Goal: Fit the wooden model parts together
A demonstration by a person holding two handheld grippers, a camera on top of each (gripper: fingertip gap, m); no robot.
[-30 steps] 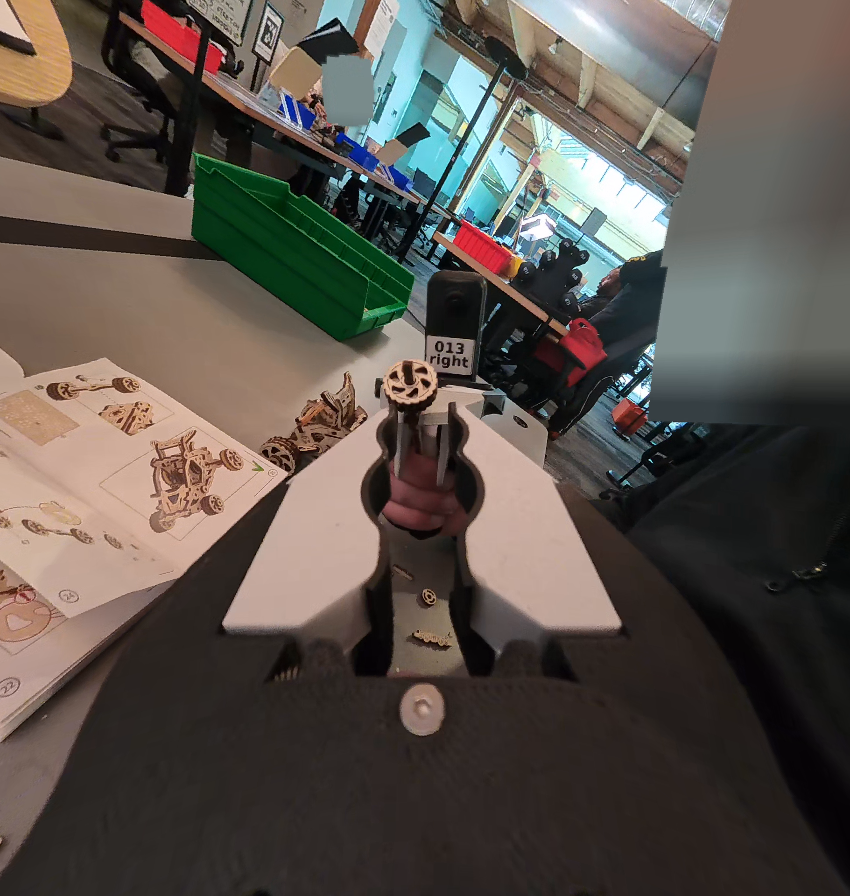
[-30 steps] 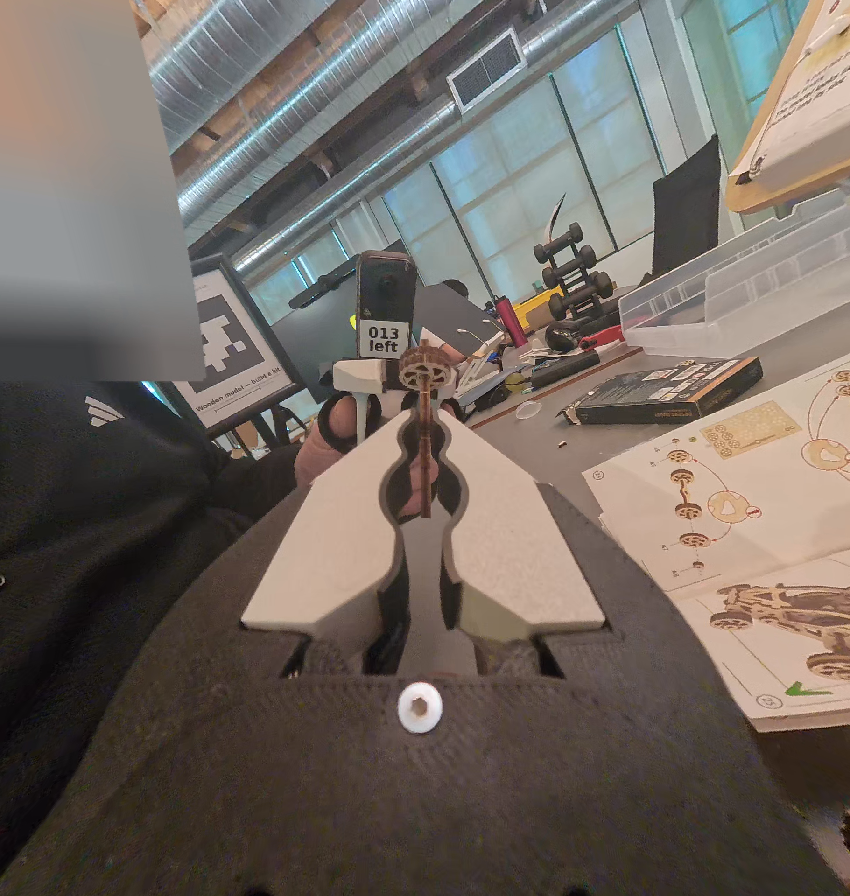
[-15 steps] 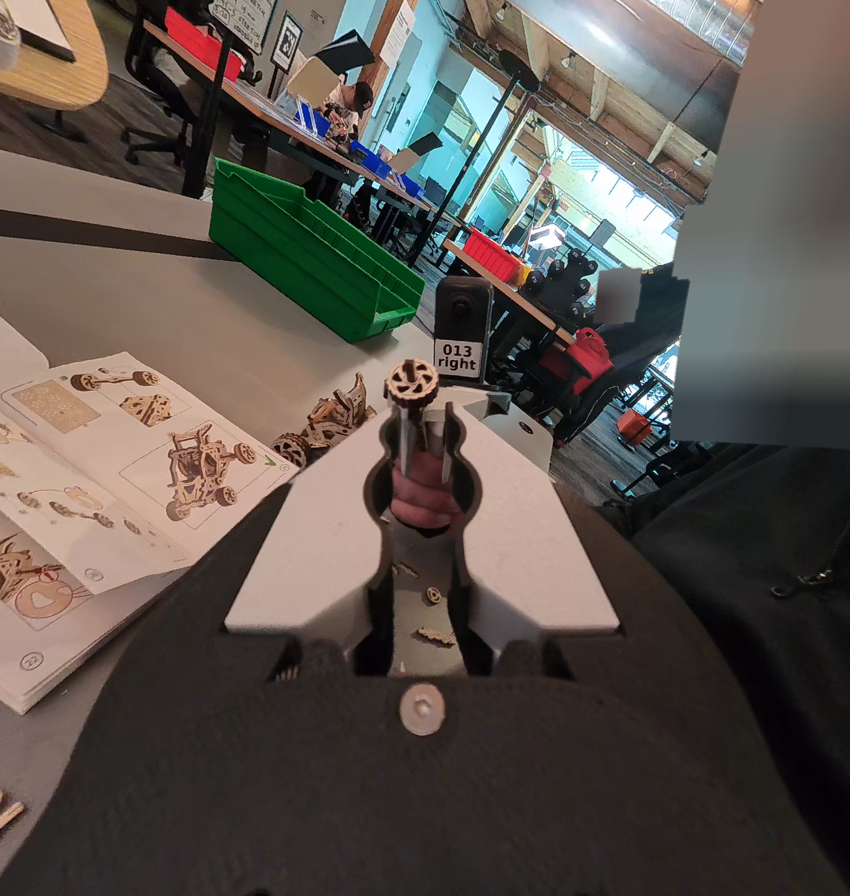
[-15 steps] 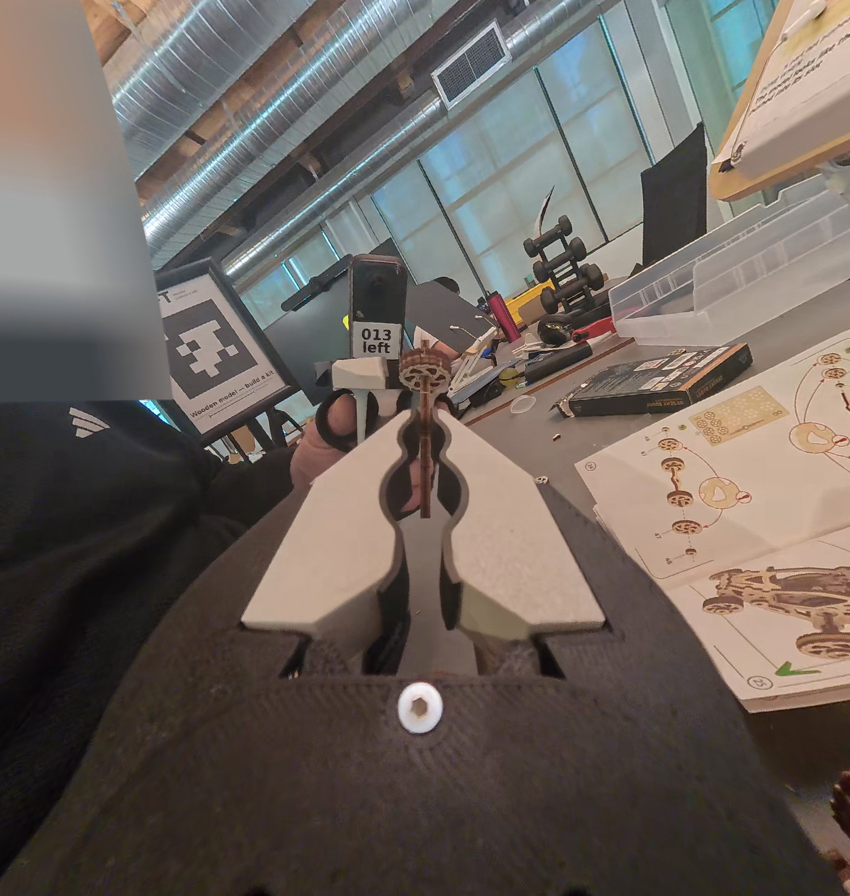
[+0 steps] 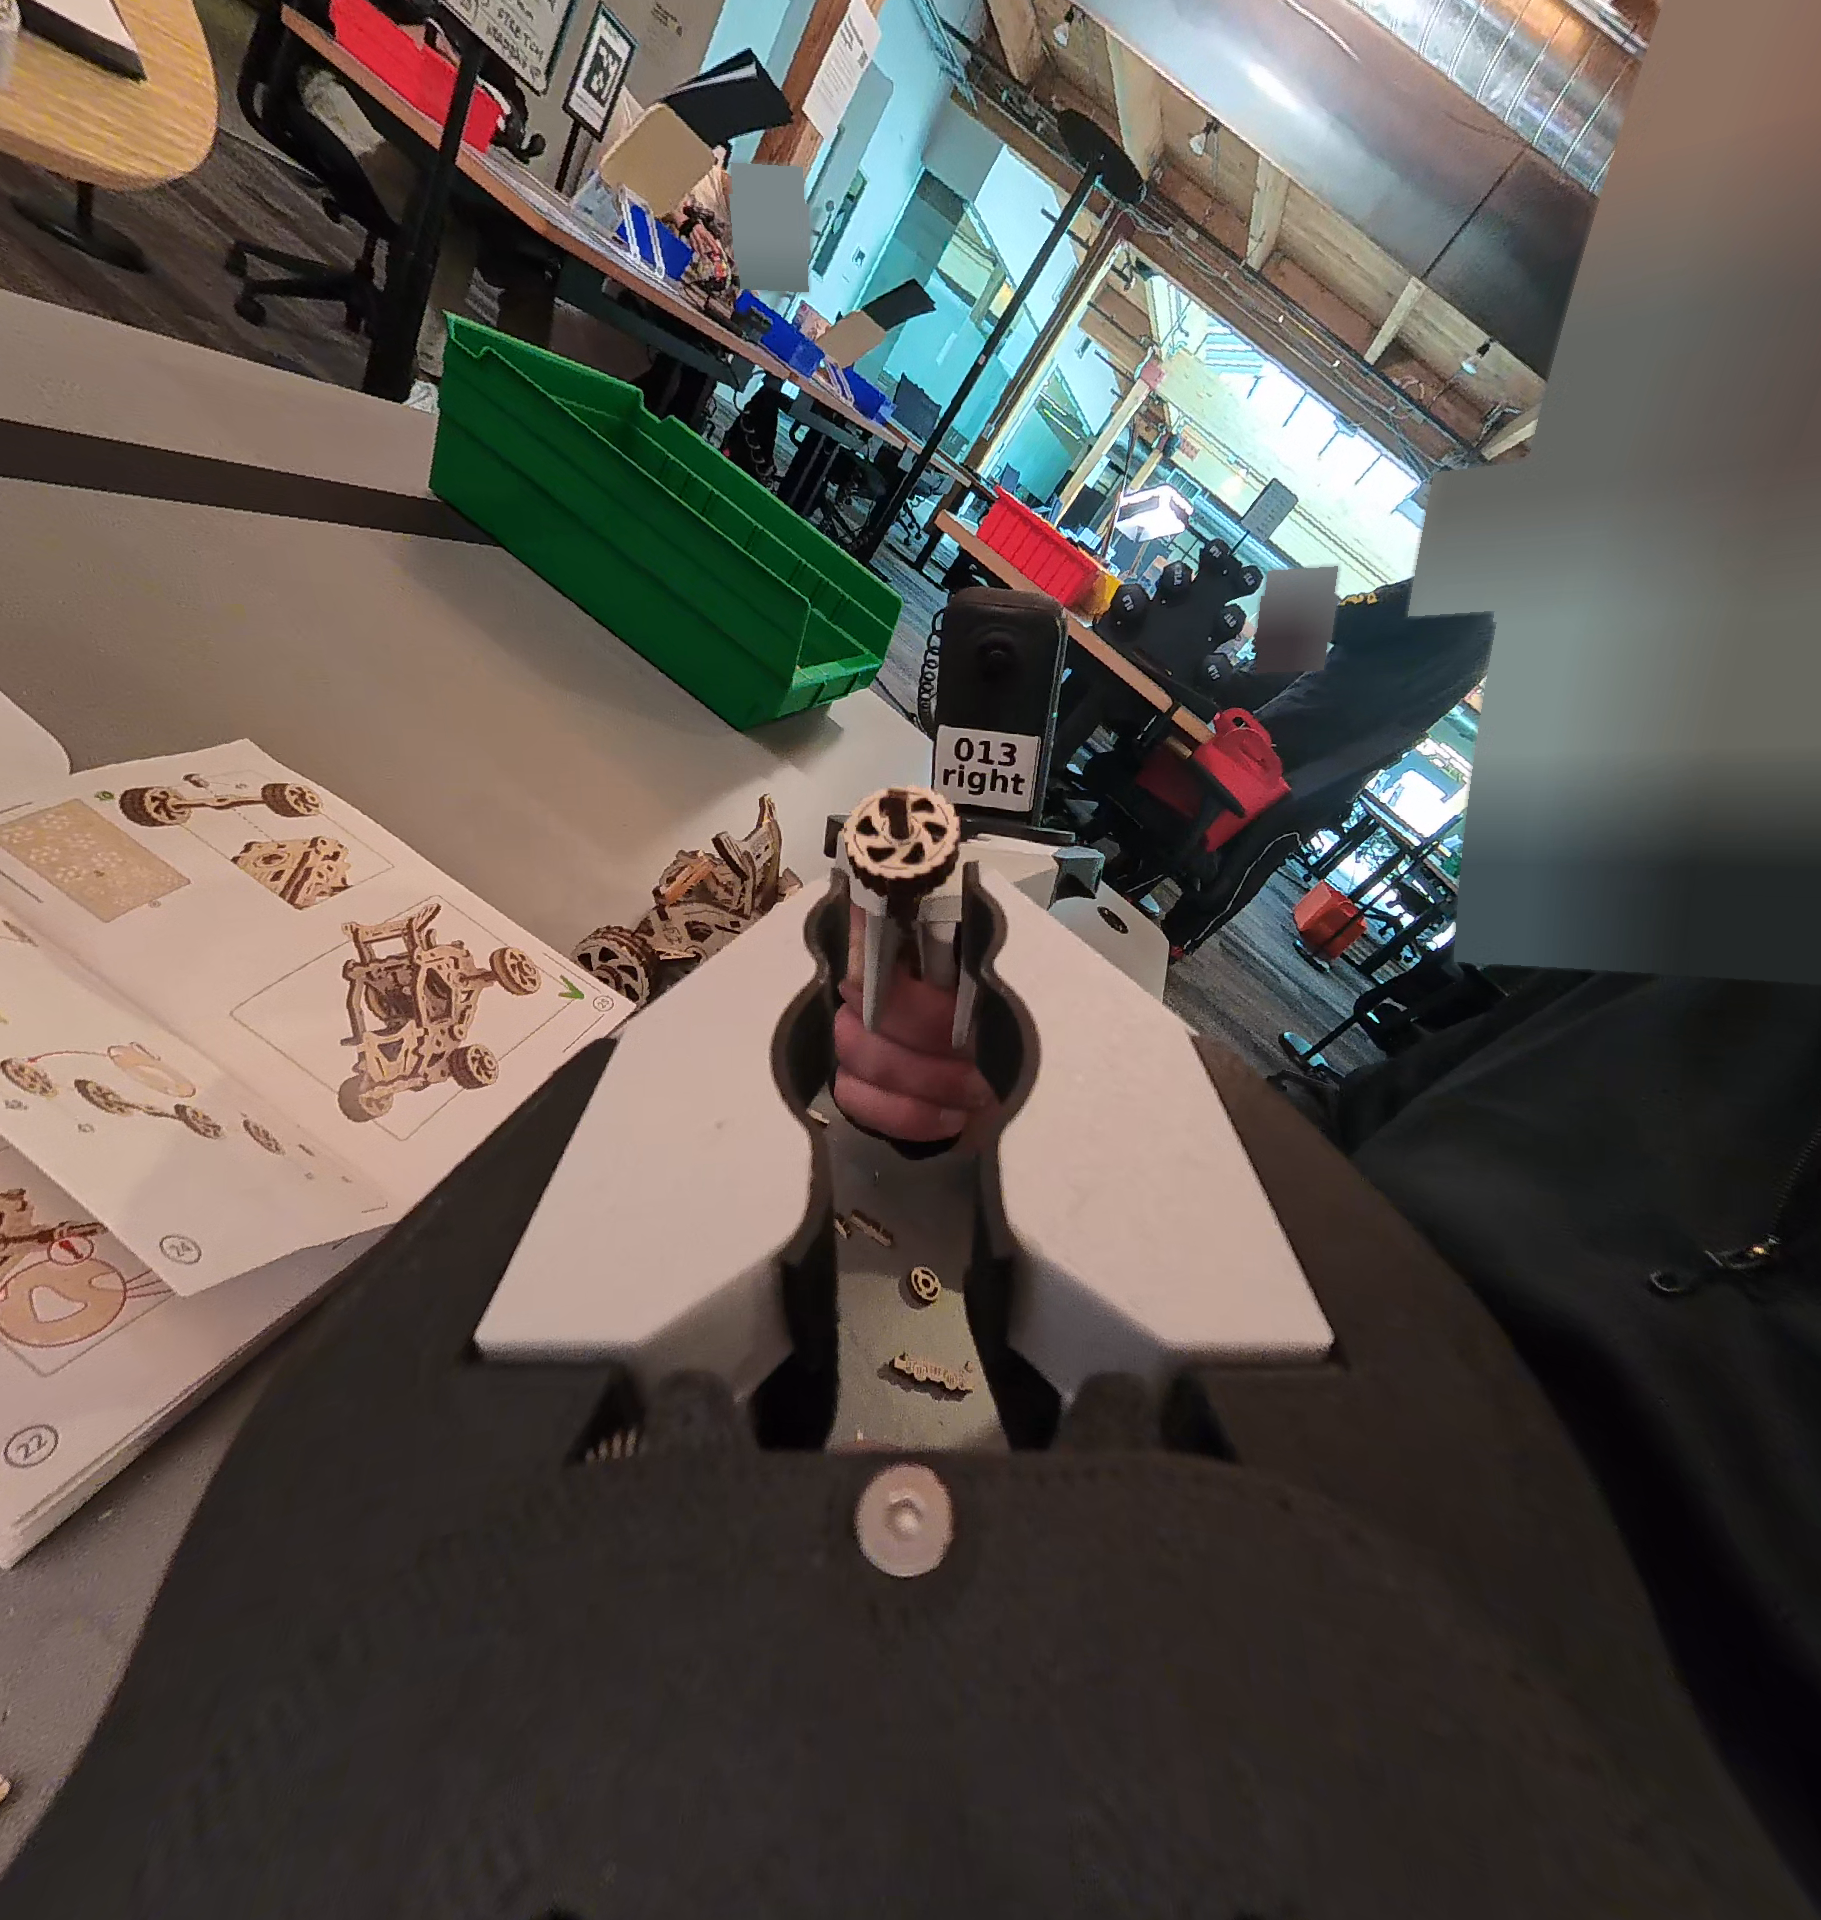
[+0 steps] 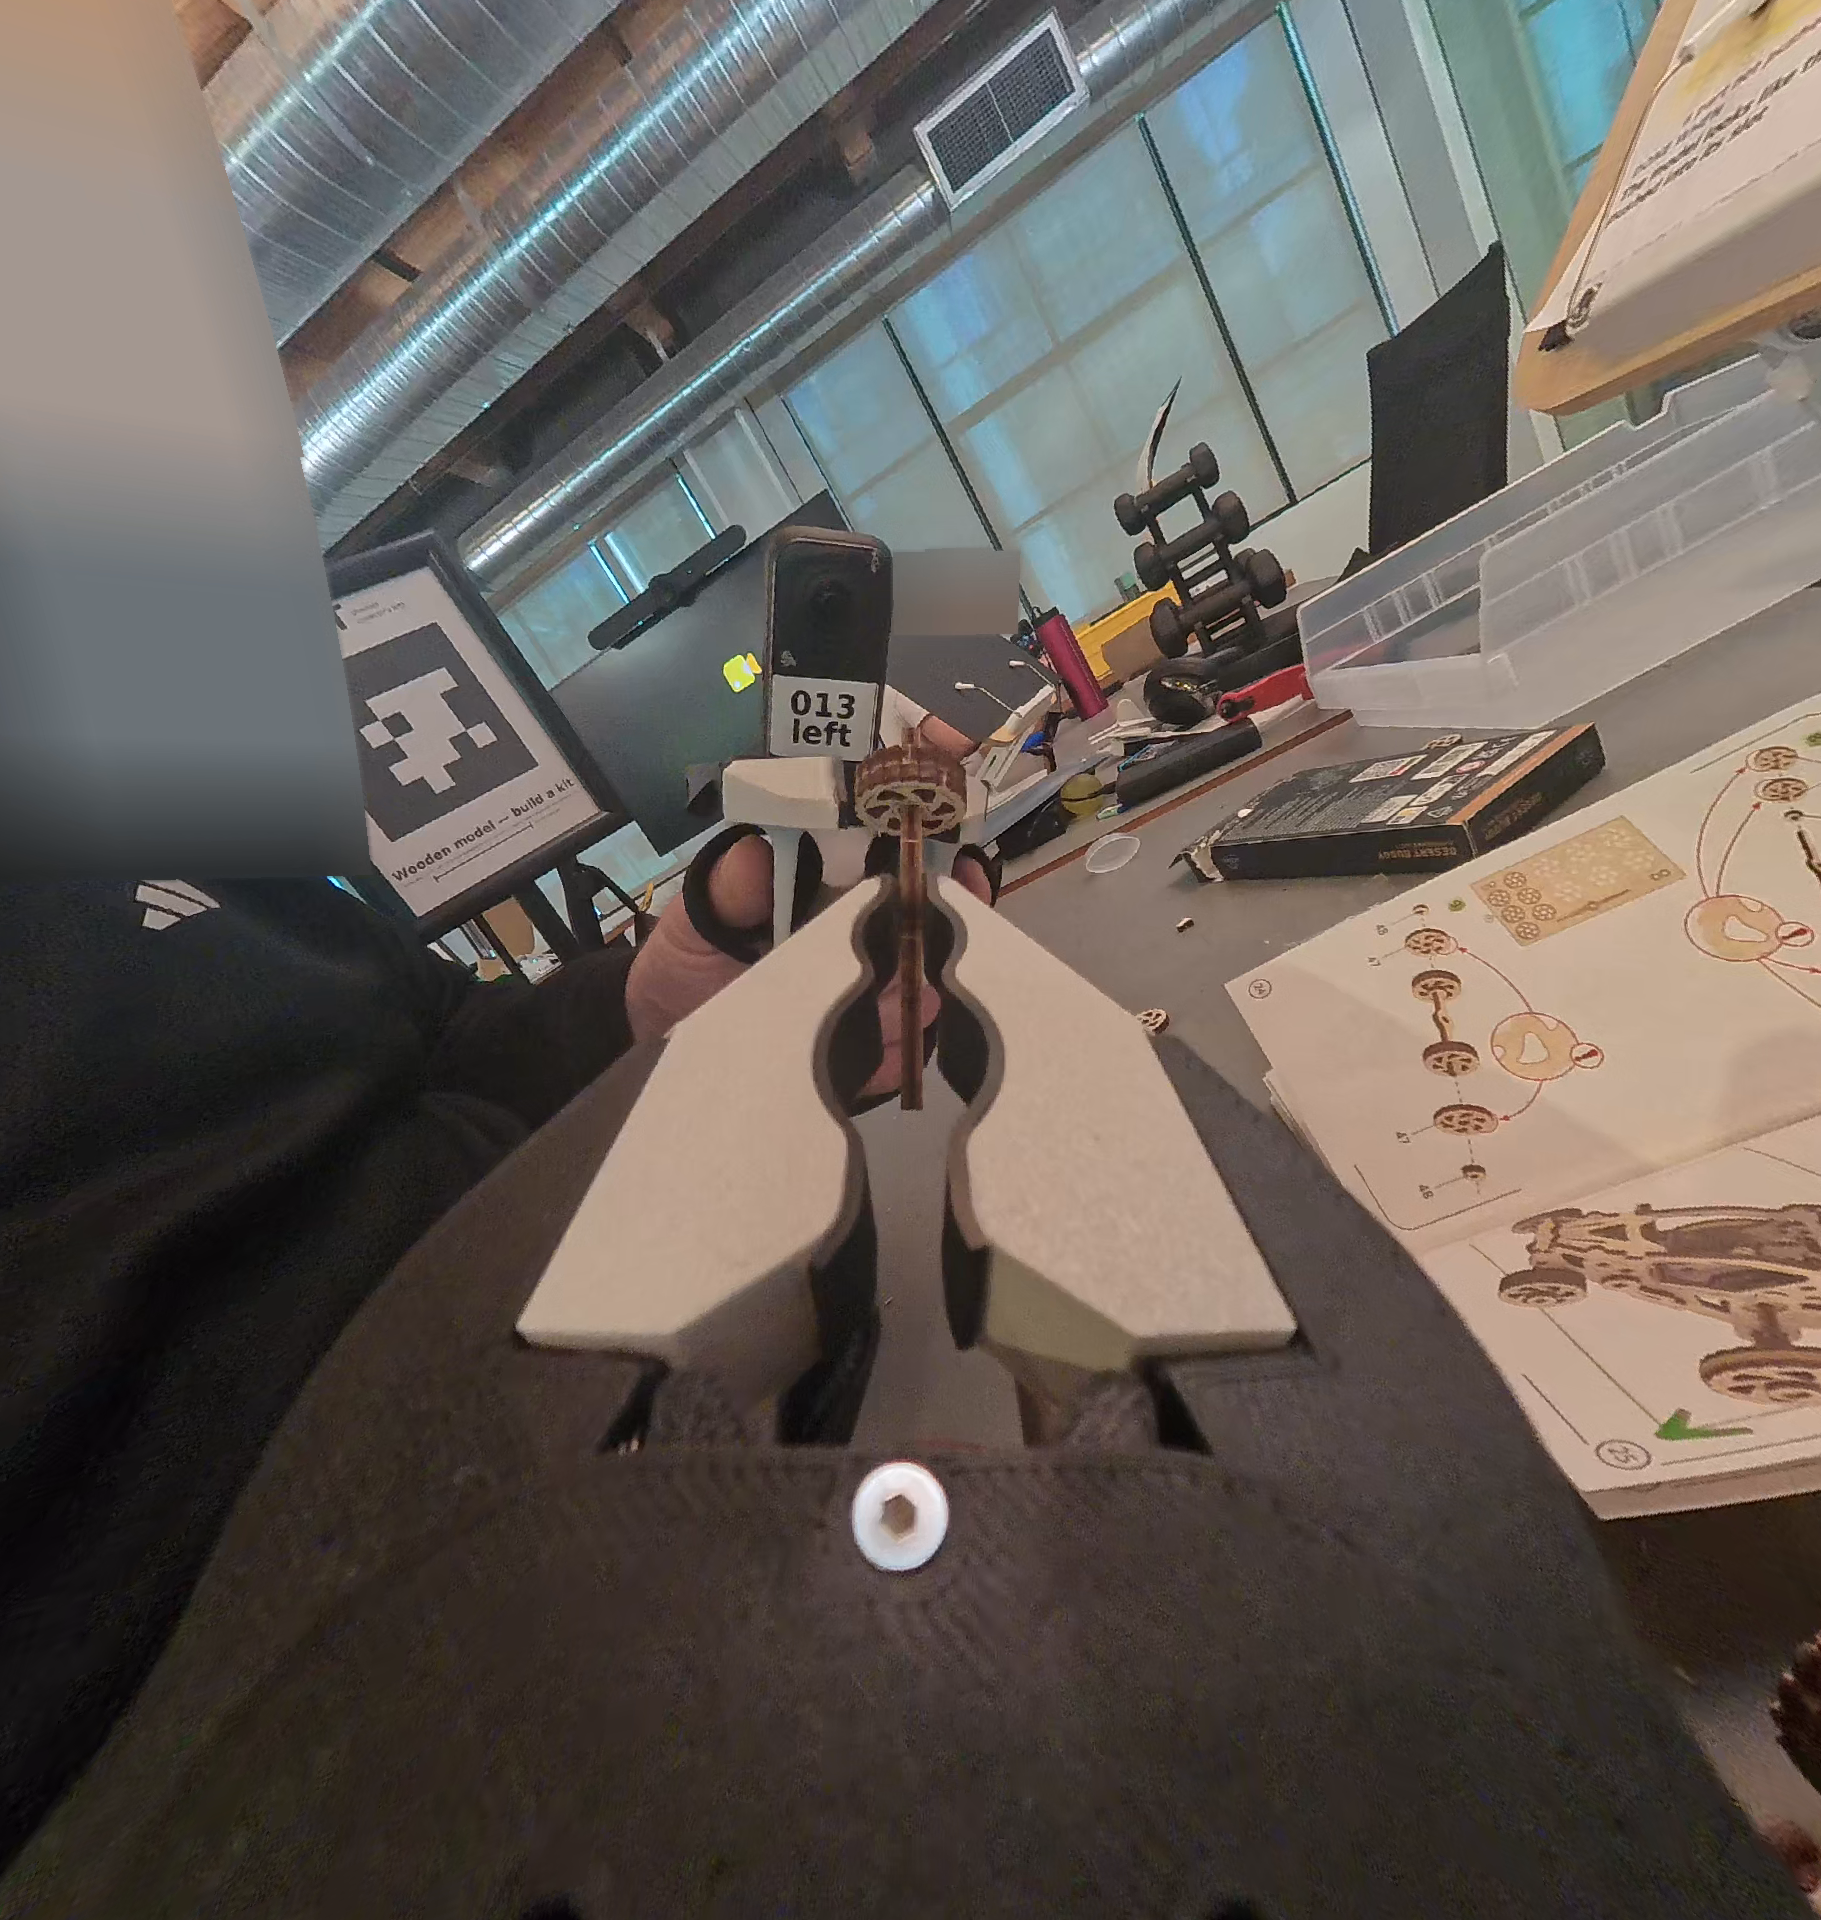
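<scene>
Midair, left gripper point(image 5: 901, 894) pinching wooden wheel point(image 5: 901, 840), right gripper point(image 6: 908, 914) clamped on thin axle stick point(image 6: 910, 997) w/ tip at wheel hub, seating looks unfinished; half-built buggy point(image 5: 693, 914) waits on table point(image 5: 293, 623), loose bits near.

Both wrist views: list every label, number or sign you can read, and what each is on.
I don't quote writing. These things bear it:
white camera label: legible
second white camera label: legible
framed marker sign: caption legible
black box: small print
instruction booklet: page numbers legible, the rest too small
tilted board: blurred
</scene>
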